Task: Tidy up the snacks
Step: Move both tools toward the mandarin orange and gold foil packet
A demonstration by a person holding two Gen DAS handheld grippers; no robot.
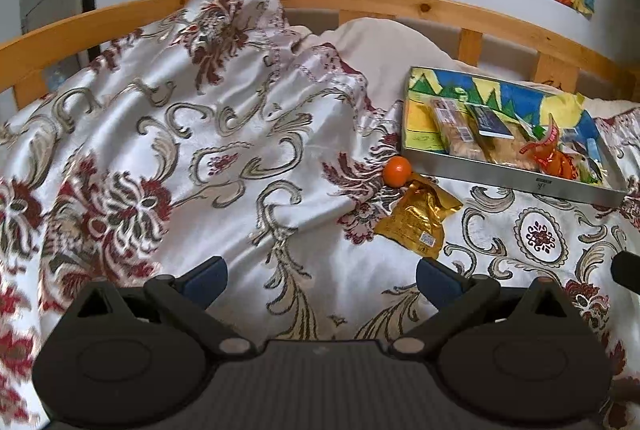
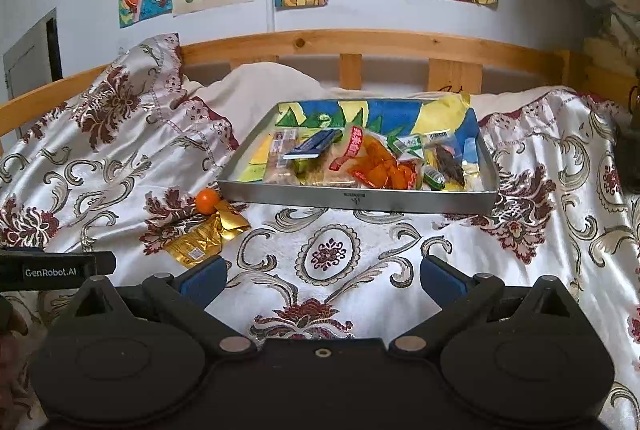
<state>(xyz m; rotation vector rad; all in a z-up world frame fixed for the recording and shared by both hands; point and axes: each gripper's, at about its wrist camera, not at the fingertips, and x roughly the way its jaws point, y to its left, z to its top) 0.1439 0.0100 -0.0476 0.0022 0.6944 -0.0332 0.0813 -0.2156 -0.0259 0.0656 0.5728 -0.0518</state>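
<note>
A metal tray [image 2: 360,199] with several wrapped snacks stands on the bed; in the left wrist view the tray [image 1: 516,179] is at the right. An orange [image 1: 397,171] and a gold snack packet [image 1: 418,222] lie on the bedspread just left of the tray; they show in the right wrist view as the orange [image 2: 208,199] and the packet [image 2: 204,238]. My left gripper [image 1: 322,280] is open and empty, near and left of the packet. My right gripper [image 2: 323,280] is open and empty, in front of the tray.
A floral satin bedspread [image 1: 180,158] covers the bed in rumpled folds, heaped high at the left. A wooden bed rail [image 2: 360,42] runs behind the tray. Posters hang on the wall. The left gripper's body [image 2: 56,270] shows at the left edge of the right wrist view.
</note>
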